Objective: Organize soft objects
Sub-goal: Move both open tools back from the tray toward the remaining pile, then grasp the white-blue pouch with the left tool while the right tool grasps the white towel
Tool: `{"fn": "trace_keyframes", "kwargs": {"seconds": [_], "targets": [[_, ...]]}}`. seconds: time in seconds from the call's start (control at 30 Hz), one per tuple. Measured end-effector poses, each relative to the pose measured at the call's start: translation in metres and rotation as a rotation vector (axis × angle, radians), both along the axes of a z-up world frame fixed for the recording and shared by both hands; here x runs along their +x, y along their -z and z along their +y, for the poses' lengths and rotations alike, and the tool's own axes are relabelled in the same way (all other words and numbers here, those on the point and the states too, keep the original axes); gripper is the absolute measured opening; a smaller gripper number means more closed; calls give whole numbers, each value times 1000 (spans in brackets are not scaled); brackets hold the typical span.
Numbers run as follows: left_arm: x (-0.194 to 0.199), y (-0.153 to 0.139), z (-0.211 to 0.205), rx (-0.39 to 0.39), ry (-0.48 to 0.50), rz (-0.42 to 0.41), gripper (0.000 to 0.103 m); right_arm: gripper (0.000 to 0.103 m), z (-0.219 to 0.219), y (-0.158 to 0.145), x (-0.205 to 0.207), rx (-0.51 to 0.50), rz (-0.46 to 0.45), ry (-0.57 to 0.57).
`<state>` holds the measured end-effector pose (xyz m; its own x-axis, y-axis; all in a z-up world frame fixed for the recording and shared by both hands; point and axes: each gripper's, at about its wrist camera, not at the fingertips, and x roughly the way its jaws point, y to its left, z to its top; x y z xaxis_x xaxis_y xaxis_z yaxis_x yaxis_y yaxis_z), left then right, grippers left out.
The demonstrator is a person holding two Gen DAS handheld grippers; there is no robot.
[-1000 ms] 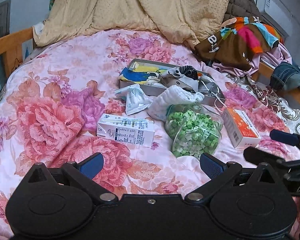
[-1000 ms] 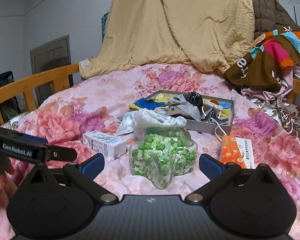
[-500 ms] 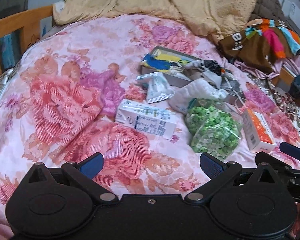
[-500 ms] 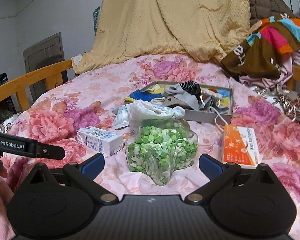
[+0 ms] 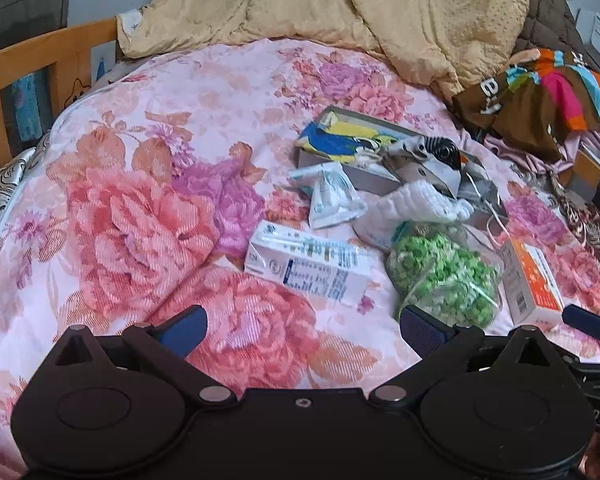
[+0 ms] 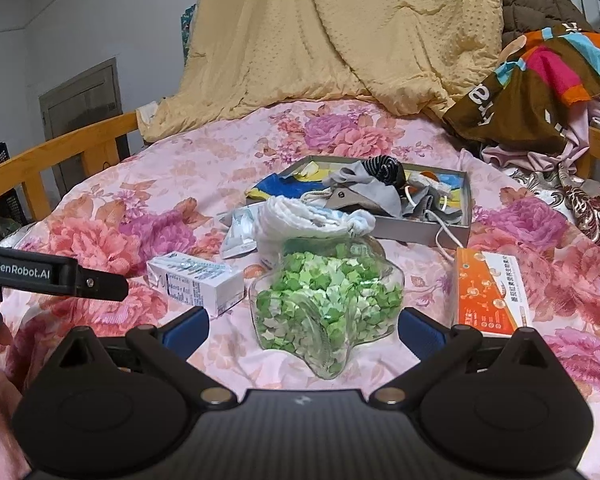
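Right view only: door (image 6: 82,100); left view only: right gripper (image 5: 588,322)

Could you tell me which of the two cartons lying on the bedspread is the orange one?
The orange carton lies right of the jar of green paper stars, near the tray. The other, a white carton with blue print, lies left of the jar.

Soft items on floral bed, partly in shallow box.
White knit cloth (image 6: 312,220) bunched, lying just in front of the grey box (image 6: 420,228), touching the star-shaped clear container of green paper stars (image 6: 324,304). Grey fabric (image 6: 364,192) crumpled inside box with a black-and-white striped piece (image 6: 382,166) on top; blue-yellow cloth (image 5: 340,140) draped over the box's left end. White cord (image 6: 444,236) trails over the front wall.
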<state>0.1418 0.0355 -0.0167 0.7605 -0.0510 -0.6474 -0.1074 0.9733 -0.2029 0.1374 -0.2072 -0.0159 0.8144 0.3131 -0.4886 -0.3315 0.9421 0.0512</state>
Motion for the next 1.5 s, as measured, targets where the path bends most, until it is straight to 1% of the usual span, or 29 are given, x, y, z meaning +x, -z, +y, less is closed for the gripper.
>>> {"fn": "trace_keyframes", "kwargs": {"seconds": [0.17, 0.3, 0.4, 0.53, 0.73, 0.8, 0.93, 1.0, 1.13, 1.3, 1.5], "targets": [[1, -13, 4, -9, -21, -43, 102, 103, 8, -19, -1, -5, -3, -4], [3, -27, 5, 9, -23, -71, 102, 103, 16, -42, 2, 2, 21, -9], [4, -37, 7, 1, -16, -82, 102, 103, 23, -58, 6, -24, 43, -16], [13, -46, 9, -13, 8, -62, 102, 103, 30, -75, 14, -88, 82, -31], [43, -51, 13, 3, 45, -2, 102, 103, 40, -90, 36, -134, 168, -30], [56, -52, 14, 24, 66, 16, 102, 103, 45, -90, 42, -168, 172, -41], [81, -47, 14, 101, 117, 38, 102, 103, 54, -85, 61, -231, 182, -69], [94, -40, 16, 110, 131, 48, 102, 103, 55, -78, 73, -251, 190, -84], [116, -22, 23, 58, 142, 58, 102, 103, 57, -65, 95, -279, 172, -128], [141, -5, 36, 58, 102, 30, 102, 103, 59, -50, 119, -281, 131, -204], [166, 15, 50, -27, 101, 27, 102, 103, 60, -30, 144, -249, 101, -229]]}}
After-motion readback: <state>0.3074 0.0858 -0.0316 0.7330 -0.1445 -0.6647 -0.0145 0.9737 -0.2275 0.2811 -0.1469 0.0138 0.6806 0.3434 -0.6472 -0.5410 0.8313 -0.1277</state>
